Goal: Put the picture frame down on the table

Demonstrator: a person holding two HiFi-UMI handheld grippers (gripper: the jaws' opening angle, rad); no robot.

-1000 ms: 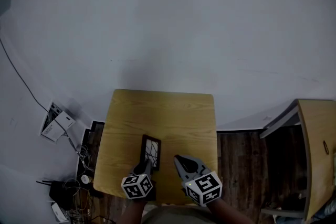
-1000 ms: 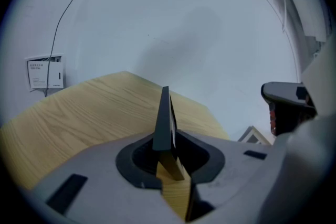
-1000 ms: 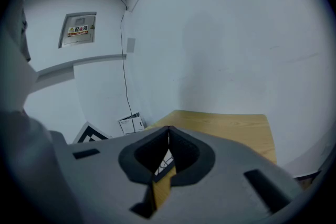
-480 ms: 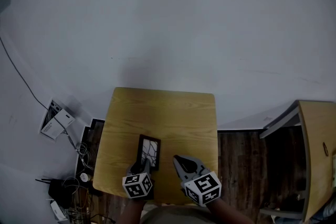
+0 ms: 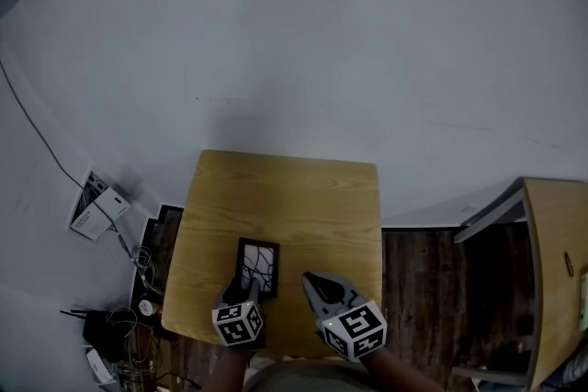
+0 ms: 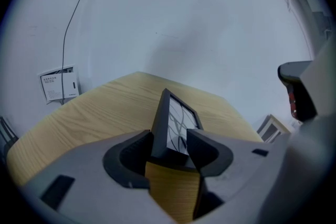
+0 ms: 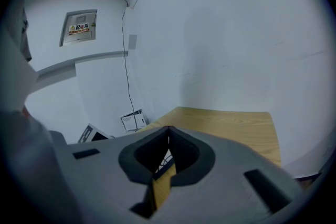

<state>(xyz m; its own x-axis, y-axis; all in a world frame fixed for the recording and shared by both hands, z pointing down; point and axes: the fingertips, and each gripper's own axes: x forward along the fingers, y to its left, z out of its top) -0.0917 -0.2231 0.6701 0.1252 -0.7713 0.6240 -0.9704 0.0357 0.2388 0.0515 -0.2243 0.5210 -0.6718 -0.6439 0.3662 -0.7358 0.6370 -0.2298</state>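
A small black picture frame [image 5: 257,268] with a white branch-pattern print lies near the front edge of the wooden table [image 5: 285,188], its face showing upward. My left gripper [image 5: 242,293] sits at the frame's near end. Its jaws have just been opening and now stand apart, with the frame's [image 6: 176,123] near end between them and the pads not pressing on it. My right gripper [image 5: 313,283] hovers just right of the frame, shut and empty. In the right gripper view its tips [image 7: 168,131] meet, and a sliver of the frame [image 7: 163,161] shows below them.
A second wooden table [image 5: 551,262] stands at the right over dark floor. On the floor at the left lie a white box [image 5: 96,216] and tangled cables [image 5: 138,326]. A grey wall rises behind the table.
The frame's face now shows broader in the head view: it has tipped from steeply tilted toward flat on the table. The left gripper has shifted slightly toward the near edge. The right gripper has stayed still.
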